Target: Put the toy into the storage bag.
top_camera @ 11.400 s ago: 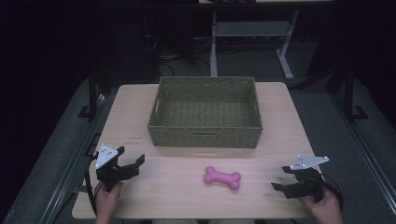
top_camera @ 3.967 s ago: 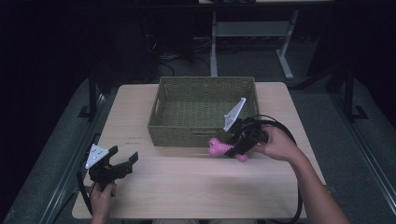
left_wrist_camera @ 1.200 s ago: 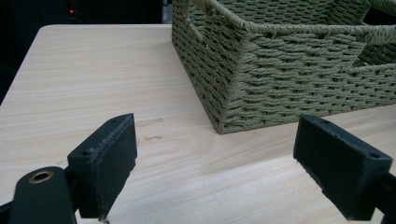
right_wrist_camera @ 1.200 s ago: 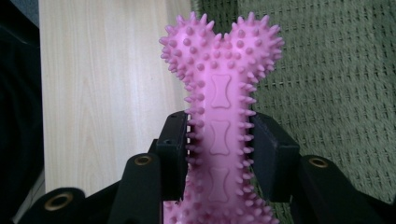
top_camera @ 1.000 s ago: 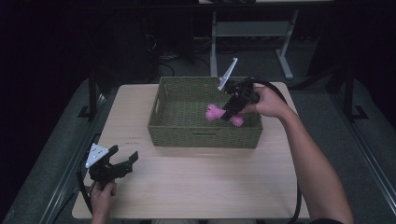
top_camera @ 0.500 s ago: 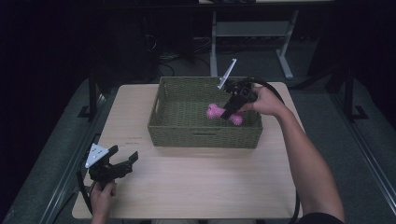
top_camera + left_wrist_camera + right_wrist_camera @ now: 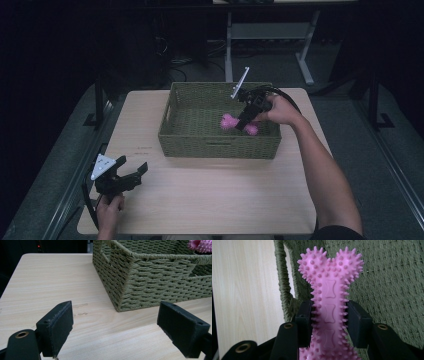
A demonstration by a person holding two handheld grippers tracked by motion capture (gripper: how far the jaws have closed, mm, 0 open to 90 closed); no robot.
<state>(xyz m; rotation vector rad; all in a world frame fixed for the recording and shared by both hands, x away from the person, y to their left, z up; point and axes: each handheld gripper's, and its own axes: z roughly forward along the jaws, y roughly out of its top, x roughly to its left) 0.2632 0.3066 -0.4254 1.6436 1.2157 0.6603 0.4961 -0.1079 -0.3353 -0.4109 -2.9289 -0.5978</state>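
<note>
A person sits at a pale wood-grain table (image 7: 210,200) in a dark room, a two-jaw gripper in each hand. No brand, label or readable writing appears on anything; the only marks are a few faint dark specks on the tabletop near the basket's front left corner, too small to read, and small bone shapes pressed into the toy. A green woven basket (image 7: 218,145) with cut-out handles stands at the far middle of the table. The right gripper (image 7: 243,121) reaches over the basket's right side, and its jaws pinch a pink spiky rubber bone (image 7: 229,121) across its narrow middle. In the right gripper view the bone (image 7: 331,290) stands between the two black pads, which press on it from both sides, its knobbed end pointing away over the basket's woven floor and near one wall. From above, the bone sits inside the basket's outline, toward the right; whether it touches the floor cannot be told. The left gripper (image 7: 131,176) rests at the near left corner of the table, well apart from the basket, jaws spread wide with nothing between them. The left gripper view looks across bare wood to the basket's corner (image 7: 125,290). Beyond the table lie grey carpet, cables, and the white legs of another desk (image 7: 305,65) in shadow.
</note>
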